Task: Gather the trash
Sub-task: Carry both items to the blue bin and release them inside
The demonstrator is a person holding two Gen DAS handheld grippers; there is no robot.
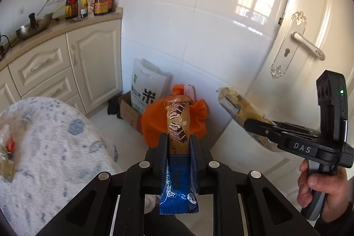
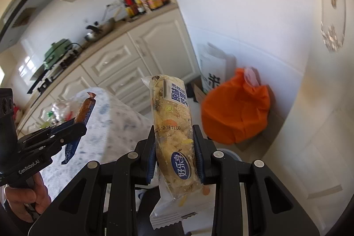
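Orange bag (image 1: 174, 123) ahead: we carry both clamped wrappers, left gripper's (image 1: 178, 141) brown-blue one (image 1: 178, 147), right gripper's (image 2: 174, 145) snack bar (image 2: 174, 136), over its opening before releasing.

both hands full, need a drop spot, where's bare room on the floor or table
Bare floor tiles lie between the cabinet and the orange bag, and between that bag and the door. The corner behind is crowded: cardboard box, rice sack. The table is mostly bare, with wrappers at its left edge.
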